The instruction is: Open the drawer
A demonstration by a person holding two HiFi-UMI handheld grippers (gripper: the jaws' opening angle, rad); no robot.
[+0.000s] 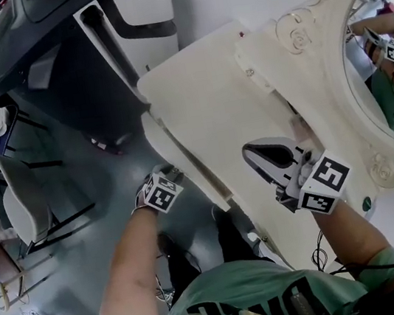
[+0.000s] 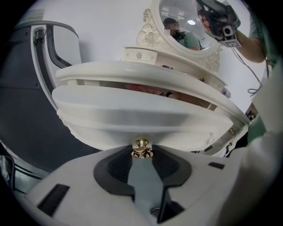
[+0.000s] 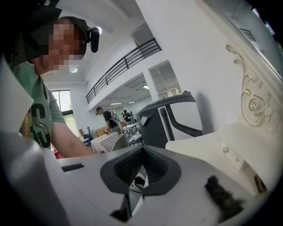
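**A:** At the front of the table (image 1: 211, 106), what is the left tool (image 2: 142, 155) on?

**B:** The small gold knob (image 2: 142, 145) in the middle of the drawer (image 2: 141, 119). The two dark pads are clenched on it from either side, right at their tips.

**A:** And the drawer itself, where is it?

**B:** Under the curved white top, with its front standing a little way out from the table's edge. In the left tool's view there is a dark slot between the top and the drawer front. Something reddish shows in it, too dim to name.

**A:** Where is the right tool (image 3: 141, 154)?

**B:** Out over the tabletop, well apart from the drawer, on the side nearer the mirror (image 1: 390, 61). It points almost level across the top. Its pads are closed together at the tips with nothing between them.

**A:** Is it touching the table?

**B:** I cannot tell from these views. From the head view it sits above the bare top, with the person's arm running back from it.

**A:** Anything in the mirror?

**B:** It reflects the person's arm and a marker cube. The carved frame stands at the back of the table.
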